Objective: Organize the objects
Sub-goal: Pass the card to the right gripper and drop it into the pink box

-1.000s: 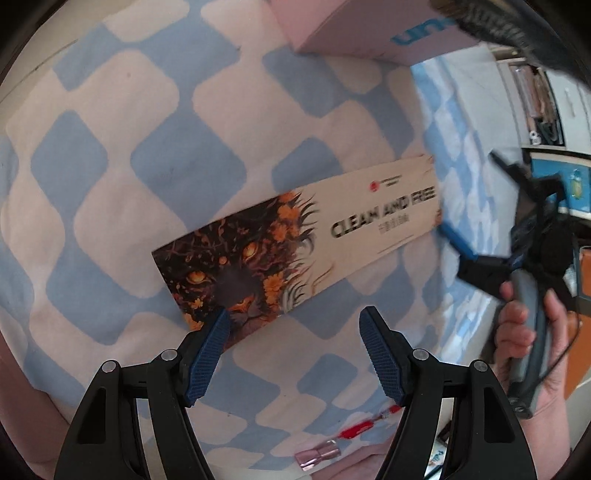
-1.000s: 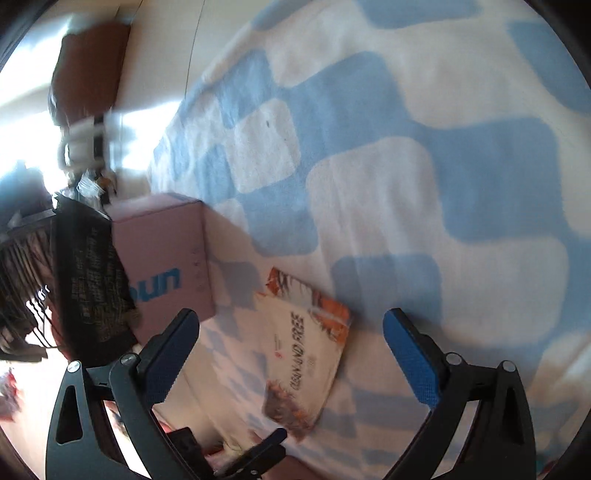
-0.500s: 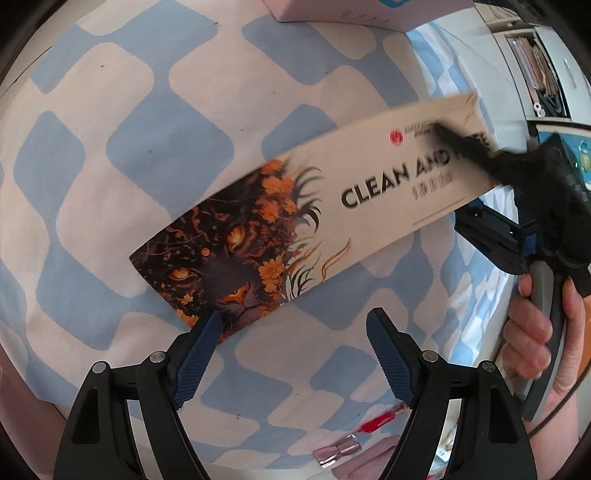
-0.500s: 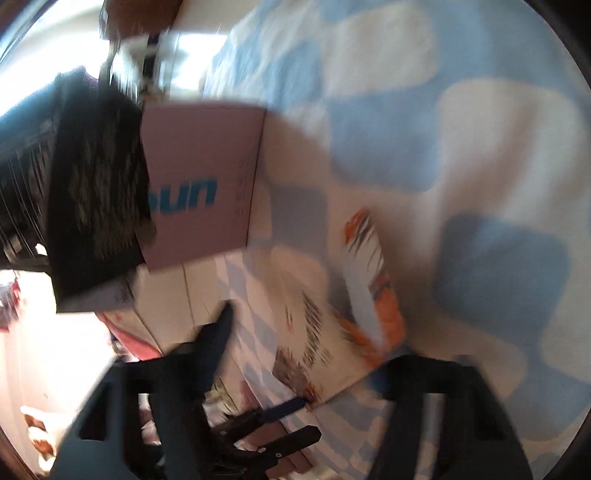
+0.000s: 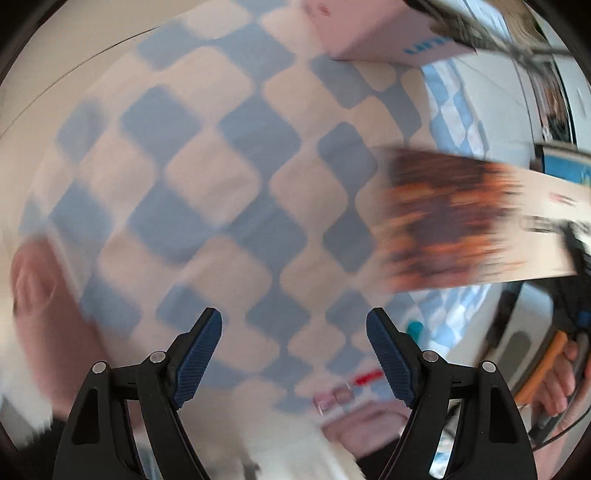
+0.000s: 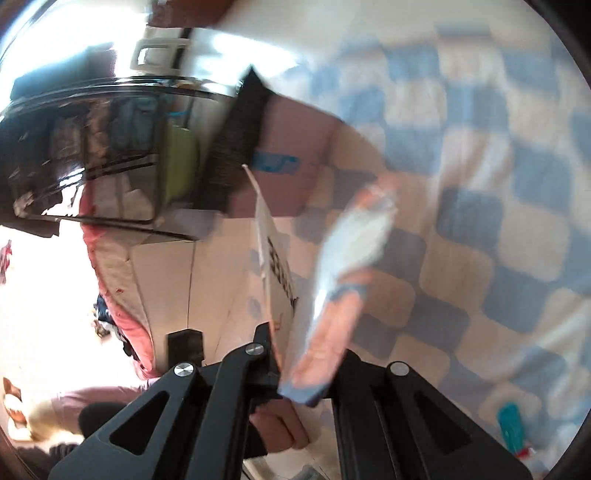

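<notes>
A long flat box with orange-and-black tiger art (image 5: 461,221) hangs blurred above the blue-and-white checked bedspread (image 5: 207,177), at the right of the left wrist view. My right gripper (image 6: 295,369) is shut on one end of the box (image 6: 347,251), which sticks out edge-on and tilted. One black finger of that gripper (image 5: 574,247) shows at the box's pale end. My left gripper (image 5: 293,354) is open over bare bedspread, nothing between its blue pads, well left of the box.
A pink carton with blue lettering (image 5: 369,33) lies at the bed's far edge with a black object (image 6: 232,147) against it. Near the bed's near edge lie a small pink item (image 5: 334,397), a red one (image 5: 365,378) and a teal one (image 6: 511,430). A hand (image 5: 554,387) grips the right handle.
The right jaws closed on the tiger box and lifted it off the bedspread; it swung right and up in the left view. The left gripper pulled back higher, still open.
</notes>
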Available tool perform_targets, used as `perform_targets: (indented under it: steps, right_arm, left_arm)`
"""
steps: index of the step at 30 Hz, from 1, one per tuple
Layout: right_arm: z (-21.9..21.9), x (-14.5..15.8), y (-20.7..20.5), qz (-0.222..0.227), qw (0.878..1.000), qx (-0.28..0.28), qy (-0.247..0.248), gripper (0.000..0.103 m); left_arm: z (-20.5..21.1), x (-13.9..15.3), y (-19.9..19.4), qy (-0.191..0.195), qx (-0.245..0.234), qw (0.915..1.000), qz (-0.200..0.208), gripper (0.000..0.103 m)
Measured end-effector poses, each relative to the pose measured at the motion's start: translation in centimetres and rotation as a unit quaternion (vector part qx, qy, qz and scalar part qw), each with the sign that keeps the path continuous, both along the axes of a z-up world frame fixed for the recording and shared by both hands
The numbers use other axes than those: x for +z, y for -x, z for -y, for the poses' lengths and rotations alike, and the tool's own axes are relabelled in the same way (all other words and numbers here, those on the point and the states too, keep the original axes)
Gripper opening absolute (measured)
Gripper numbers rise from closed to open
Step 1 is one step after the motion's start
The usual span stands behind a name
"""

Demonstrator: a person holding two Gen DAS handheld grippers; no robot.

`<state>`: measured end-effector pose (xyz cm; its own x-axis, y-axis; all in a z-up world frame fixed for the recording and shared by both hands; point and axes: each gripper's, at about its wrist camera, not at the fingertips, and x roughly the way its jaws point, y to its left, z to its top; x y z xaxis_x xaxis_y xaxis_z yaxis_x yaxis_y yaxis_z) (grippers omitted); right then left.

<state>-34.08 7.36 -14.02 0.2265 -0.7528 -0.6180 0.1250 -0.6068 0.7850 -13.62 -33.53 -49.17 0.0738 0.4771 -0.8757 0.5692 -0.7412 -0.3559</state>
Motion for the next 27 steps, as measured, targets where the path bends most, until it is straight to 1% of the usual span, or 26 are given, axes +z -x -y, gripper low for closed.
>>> perform_targets:
  steps: [2, 4, 6, 7, 8, 9, 10, 11, 12, 13, 14, 15, 16, 18, 19, 20, 23, 24, 26, 27]
  right_arm:
    - [-0.2, 4.5, 1.1, -0.02, 1.0, -0.009, 0.019, 0.003]
    - [0.5, 8.2, 1.9, -0.032, 0.999, -0.017, 0.04, 0.003]
    - [2.1, 11.3, 2.9, -0.05, 0.998, -0.017, 0.034, 0.003]
    - [2.7, 12.1, 3.3, -0.056, 0.998, -0.018, 0.025, 0.003]
    - [4.6, 12.6, 3.4, -0.059, 0.998, -0.018, 0.016, 0.003]
    - [5.4, 12.6, 3.9, -0.058, 0.998, -0.018, 0.01, 0.003]
    - [6.1, 12.5, 4.4, -0.054, 0.998, -0.022, 0.003, 0.003]
    - [7.6, 11.9, 5.1, -0.044, 0.999, -0.024, -0.003, 0.003]
    - [8.9, 11.0, 5.6, -0.036, 0.999, -0.025, -0.008, 0.003]
    - [9.7, 10.6, 6.6, -0.031, 0.999, -0.023, -0.016, 0.003]
    - [10.9, 9.5, 7.3, -0.027, 0.999, -0.019, -0.031, 0.003]
    - [11.2, 8.3, 8.0, -0.024, 0.999, -0.016, -0.044, 0.003]
    - [12.2, 7.2, 8.6, -0.019, 0.998, -0.012, -0.06, 0.003]
    - [13.5, 4.6, 10.0, -0.007, 0.995, 0.0, -0.104, 0.003]
    - [13.9, 3.7, 10.3, -0.004, 0.992, 0.005, -0.123, 0.003]
    - [14.3, 2.4, 10.8, -0.001, 0.99, 0.01, -0.142, 0.004]
    - [14.8, 0.3, 12.0, 0.01, 0.985, 0.013, -0.171, 0.005]
    - [14.8, -0.1, 12.4, 0.009, 0.984, 0.014, -0.18, 0.007]
    - [14.5, -0.1, 12.9, 0.001, 0.979, 0.023, -0.204, 0.014]
    - [14.1, -0.2, 13.0, 0.005, 0.977, 0.023, -0.213, 0.022]
  left_arm:
    - [1.5, 2.1, -0.4, -0.025, 0.025, 0.9993, 0.013, 0.079]
    - [2.9, 4.9, -0.4, -0.034, 0.03, 0.9988, 0.018, 0.079]
    - [3.5, 8.0, 0.2, -0.045, 0.013, 0.9989, -0.004, 0.079]
    - [3.8, 9.8, 0.8, -0.051, -0.003, 0.9984, -0.026, 0.079]
    - [4.2, 11.1, 0.9, -0.056, -0.009, 0.9974, -0.045, 0.079]
    - [4.7, 12.3, 0.9, -0.062, -0.008, 0.996, -0.064, 0.08]
    - [5.5, 13.3, 0.7, -0.069, 0.005, 0.9941, -0.083, 0.08]
    - [6.2, 13.6, 0.8, -0.08, 0.029, 0.9918, -0.095, 0.08]
    - [6.9, 13.5, 0.6, -0.096, -0.006, 0.9909, -0.094, 0.08]
    - [7.5, 13.2, 0.6, -0.109, 0.022, 0.9905, -0.081, 0.08]
    - [7.8, 12.7, 0.8, -0.115, 0.033, 0.9905, -0.067, 0.08]
    - [7.9, 12.2, 1.3, -0.123, 0.04, 0.9901, -0.055, 0.08]
    - [7.9, 12.1, 1.9, -0.123, 0.035, 0.9903, -0.055, 0.08]
    - [7.1, 12.4, 3.8, -0.104, -0.004, 0.9918, -0.073, 0.08]
    - [6.9, 12.7, 4.5, -0.1, -0.022, 0.991, -0.086, 0.08]
    - [7.1, 12.8, 5.1, -0.103, -0.022, 0.9902, -0.091, 0.081]
    - [7.7, 13.0, 4.9, -0.125, 0.01, 0.9888, -0.08, 0.081]
    - [7.8, 12.7, 4.9, -0.131, 0.018, 0.9884, -0.075, 0.081]
    - [7.5, 12.4, 4.8, -0.139, 0.014, 0.9878, -0.068, 0.08]
    - [7.1, 12.2, 4.6, -0.142, 0.006, 0.9877, -0.067, 0.081]
